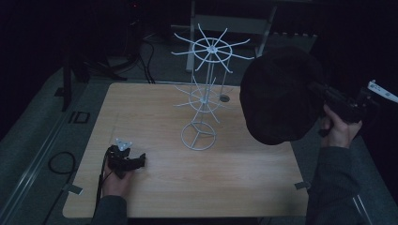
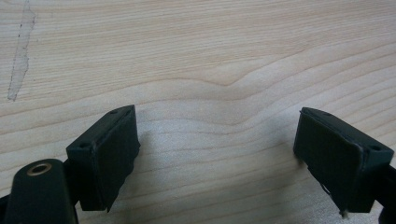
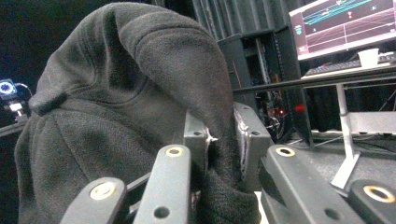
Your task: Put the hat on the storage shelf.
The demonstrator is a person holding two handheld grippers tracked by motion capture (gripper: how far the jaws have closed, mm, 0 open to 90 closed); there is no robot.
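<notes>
A black fabric hat (image 1: 279,96) hangs in the air at the right of the table, to the right of a white wire display rack (image 1: 206,89). My right gripper (image 1: 319,89) is shut on the hat's edge; in the right gripper view the dark cloth (image 3: 135,102) is pinched between the two pads (image 3: 247,140). The rack stands on a ring base (image 1: 198,136) with two tiers of radiating hooks, all bare. My left gripper (image 1: 139,159) rests on the wooden table (image 1: 155,197) at the front left. Its jaws stand wide apart over bare wood (image 2: 219,154), holding nothing.
Cables and dark equipment stands lie on the floor behind the table (image 1: 141,51). A monitor (image 3: 345,25) glows on a desk far off in the right gripper view. A pale smear marks the wood (image 2: 21,51) near my left gripper.
</notes>
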